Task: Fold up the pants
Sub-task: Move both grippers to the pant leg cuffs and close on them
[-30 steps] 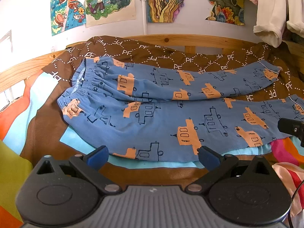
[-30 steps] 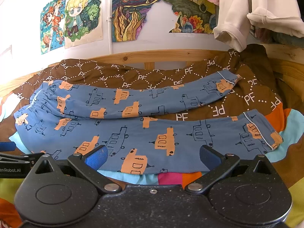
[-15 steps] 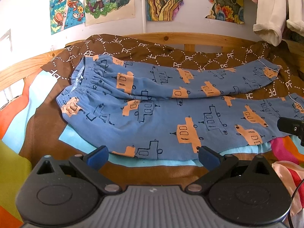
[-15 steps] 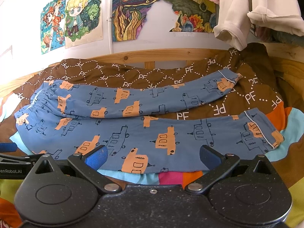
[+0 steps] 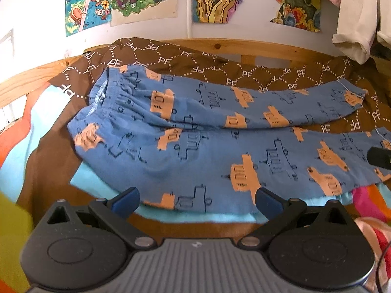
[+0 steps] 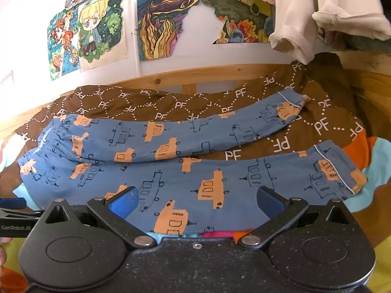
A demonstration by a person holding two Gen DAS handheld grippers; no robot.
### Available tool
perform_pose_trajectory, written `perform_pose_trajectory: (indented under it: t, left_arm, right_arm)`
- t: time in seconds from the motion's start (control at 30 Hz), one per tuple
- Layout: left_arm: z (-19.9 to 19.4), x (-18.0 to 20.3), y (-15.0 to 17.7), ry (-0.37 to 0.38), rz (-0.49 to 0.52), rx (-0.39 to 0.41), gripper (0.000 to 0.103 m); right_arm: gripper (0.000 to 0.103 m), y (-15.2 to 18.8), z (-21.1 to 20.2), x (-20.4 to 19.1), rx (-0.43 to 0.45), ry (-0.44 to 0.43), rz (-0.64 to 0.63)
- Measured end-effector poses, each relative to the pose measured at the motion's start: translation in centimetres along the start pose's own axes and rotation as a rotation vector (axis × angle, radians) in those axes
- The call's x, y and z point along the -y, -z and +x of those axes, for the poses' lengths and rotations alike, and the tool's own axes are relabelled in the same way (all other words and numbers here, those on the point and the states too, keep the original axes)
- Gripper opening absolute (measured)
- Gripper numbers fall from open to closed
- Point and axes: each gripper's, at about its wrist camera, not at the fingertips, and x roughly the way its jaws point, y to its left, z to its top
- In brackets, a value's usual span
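Note:
Blue pants (image 5: 200, 146) with orange and outlined car prints lie spread across the bed, waistband at the left, both legs running right and splayed apart. They also show in the right wrist view (image 6: 171, 171). My left gripper (image 5: 196, 199) is open and empty at the near edge of the near leg, toward the waist end. My right gripper (image 6: 196, 200) is open and empty over the near leg's front edge, left of its cuff (image 6: 342, 173). The far leg's cuff (image 6: 290, 105) lies on the brown blanket.
A brown "PF" blanket (image 5: 220, 68) covers the bed under the pants, over a multicoloured sheet (image 5: 29, 127). A wooden bed rail (image 6: 195, 75) and a postered wall stand behind. White and pink clothes (image 6: 305, 12) hang at the upper right.
Both grippers have moved forward, closer to the near leg of the pants, which now looks larger in both views. The pants have not moved.

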Motion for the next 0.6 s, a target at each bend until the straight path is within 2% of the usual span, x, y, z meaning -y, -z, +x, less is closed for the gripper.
perform_pose_trajectory:
  t: [0.1,0.27,0.4,0.5,0.6]
  left_arm:
    - [0.9,-0.5,-1.5,0.005,-0.014,0.019,0.103]
    - [2.6,-1.6,-5.8,0.000,0.014,0.083,0.103]
    - [4.8,-2.9,-10.5,-0.022,0.069,0.136,0.103]
    - [7.2,-4.5,-14.2,-0.039,0.070,0.157,0.103]
    - [9.8,-6.1,-17.7,-0.046,0.130,0.156,0.103]
  right_arm:
    - [0.102,-1.2,0.4,0.6,-0.008,-0.053,-0.017]
    - [0.102,-4.2,2.5,1.6,-0.014,-0.137,-0.143]
    - [0.102,-7.1,5.9,2.7,-0.112,-0.255,-0.201]
    - [0.102,-8.8,8.3,3.2,-0.144,-0.273,-0.238]
    - [0.102,-10.7,11.3,3.5,-0.154,-0.298,-0.319]
